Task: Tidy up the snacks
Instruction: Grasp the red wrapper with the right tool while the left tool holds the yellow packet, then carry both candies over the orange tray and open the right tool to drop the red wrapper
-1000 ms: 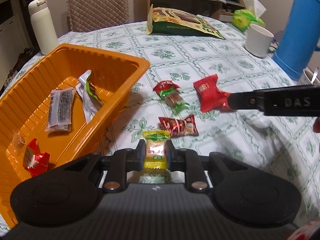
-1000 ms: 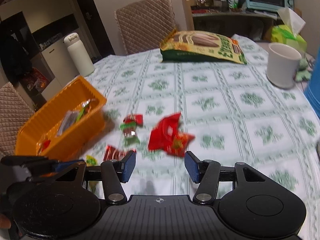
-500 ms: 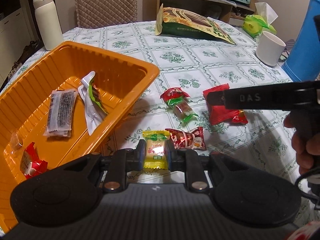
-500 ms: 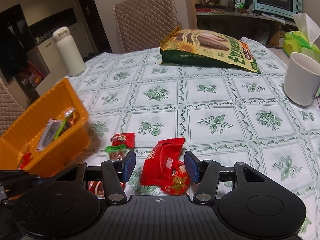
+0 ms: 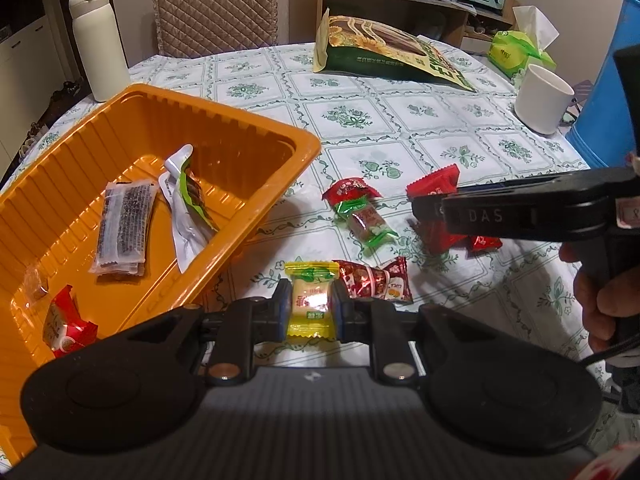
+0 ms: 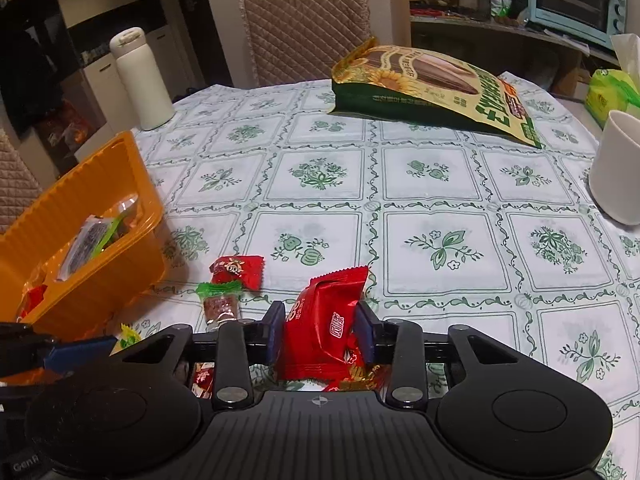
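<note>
The left gripper [image 5: 310,307] is pinching a yellow candy [image 5: 309,304] between its 2 blue pads, holding the wrapper upright just beside the near corner of the orange tray [image 5: 256,118]. The tray is sitting on the left part of the green-patterned tablecloth [image 5: 400,120] and is holding 1 clear packet of dark seeds [image 5: 124,228], 1 white and green pouch [image 5: 186,200] leaning against its right wall, 1 small red packet [image 5: 66,326] at its near end and 1 small clear-wrapped piece [image 5: 34,282]. The right gripper [image 6: 320,330] is closing its 2 fingers on a red snack packet [image 6: 324,324], with the pads pressing into the packet's sides and the packet standing up between them. In the left wrist view that same gripper is reaching in from the right, with the person's hand [image 5: 608,300] wrapping its handle. Loose on the cloth between tray and right gripper are lying 1 green and red wrapped sweet [image 5: 360,214] and 1 dark red wrapped sweet [image 5: 374,280], the latter touching the yellow candy's right edge. Farther back are standing a white bottle [image 5: 98,42], a large sunflower-seed bag [image 6: 436,94], a white cup [image 5: 542,98], a blue jug [image 5: 612,92] and a green tissue pack [image 5: 520,48].
</note>
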Motion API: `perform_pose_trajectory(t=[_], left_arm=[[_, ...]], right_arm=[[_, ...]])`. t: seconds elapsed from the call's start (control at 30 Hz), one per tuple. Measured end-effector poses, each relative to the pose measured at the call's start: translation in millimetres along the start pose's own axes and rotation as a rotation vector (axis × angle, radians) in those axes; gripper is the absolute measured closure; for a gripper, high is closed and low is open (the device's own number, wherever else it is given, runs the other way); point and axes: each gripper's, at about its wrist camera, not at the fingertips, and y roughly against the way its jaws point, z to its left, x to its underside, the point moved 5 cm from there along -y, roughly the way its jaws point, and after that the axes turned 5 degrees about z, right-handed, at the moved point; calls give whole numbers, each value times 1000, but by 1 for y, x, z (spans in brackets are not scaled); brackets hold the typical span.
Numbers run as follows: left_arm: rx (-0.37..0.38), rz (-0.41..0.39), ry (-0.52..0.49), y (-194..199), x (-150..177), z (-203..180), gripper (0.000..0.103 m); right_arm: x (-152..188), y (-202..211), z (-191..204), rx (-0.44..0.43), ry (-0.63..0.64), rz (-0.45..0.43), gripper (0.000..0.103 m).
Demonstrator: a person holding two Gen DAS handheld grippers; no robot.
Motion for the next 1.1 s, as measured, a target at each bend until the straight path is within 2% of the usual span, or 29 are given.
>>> perform_pose_trajectory(t=[0.37, 0.7, 0.9, 1.1], left_arm=[[5, -46, 6, 27, -1, -8, 84], [9, -110, 49, 79, 8, -5, 84], [-14, -132, 85, 110, 21, 12, 84], [-60, -153, 147, 136, 30, 47, 84]], right_arm=[[2, 47, 8, -42, 3, -69, 67], [19, 97, 23, -98, 16, -105, 67], [28, 117, 49, -160, 40, -103, 67], [27, 122, 87, -239, 91, -97, 67]])
